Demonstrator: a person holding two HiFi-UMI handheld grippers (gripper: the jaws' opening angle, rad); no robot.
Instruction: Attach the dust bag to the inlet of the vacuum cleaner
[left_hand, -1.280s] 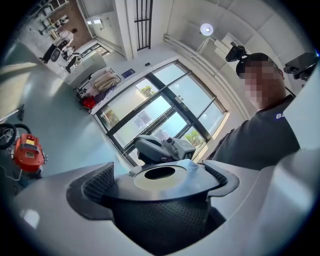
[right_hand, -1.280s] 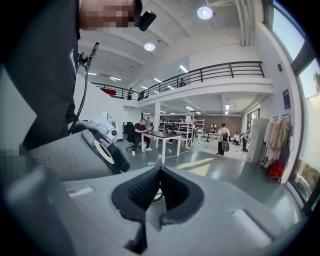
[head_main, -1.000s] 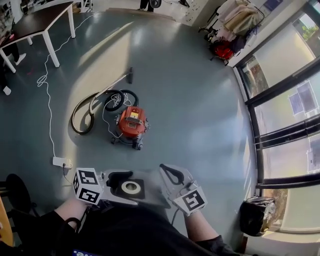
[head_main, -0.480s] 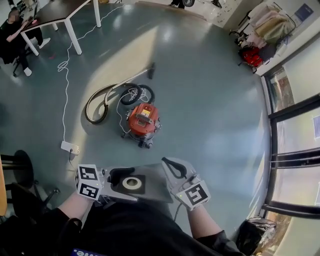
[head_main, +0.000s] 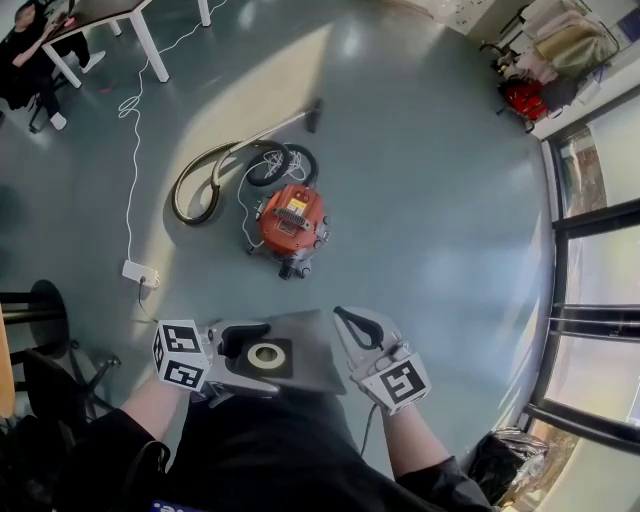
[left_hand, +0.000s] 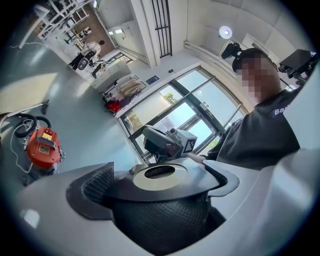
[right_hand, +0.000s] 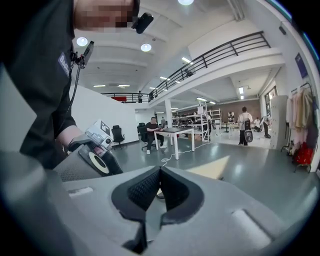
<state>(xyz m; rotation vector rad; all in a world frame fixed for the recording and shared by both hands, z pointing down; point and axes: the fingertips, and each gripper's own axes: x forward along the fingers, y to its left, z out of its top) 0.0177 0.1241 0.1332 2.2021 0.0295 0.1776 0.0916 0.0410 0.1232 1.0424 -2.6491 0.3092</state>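
Note:
The red vacuum cleaner (head_main: 292, 222) stands on the grey floor with its hose (head_main: 205, 175) curled to its left; it also shows small in the left gripper view (left_hand: 44, 148). The flat grey dust bag (head_main: 310, 350) hangs in front of me between both grippers, its black collar with a cream ring (head_main: 266, 353) facing up. My left gripper (head_main: 232, 347) is shut on the collar (left_hand: 159, 176). On the bag's right edge (right_hand: 150, 220) my right gripper (head_main: 352, 330) is shut. The bag is a short way from the vacuum, not touching it.
A white power strip (head_main: 140, 273) and its cable lie left of the vacuum. A white-legged table (head_main: 140, 25) with a seated person (head_main: 25, 55) is far left. A black chair (head_main: 45, 320) stands at my left, windows (head_main: 590, 300) run along the right, and a black sack (head_main: 500, 465) sits below them.
Both grippers have carried the bag together a little closer to the vacuum, and the view has swung. Neither grip has changed.

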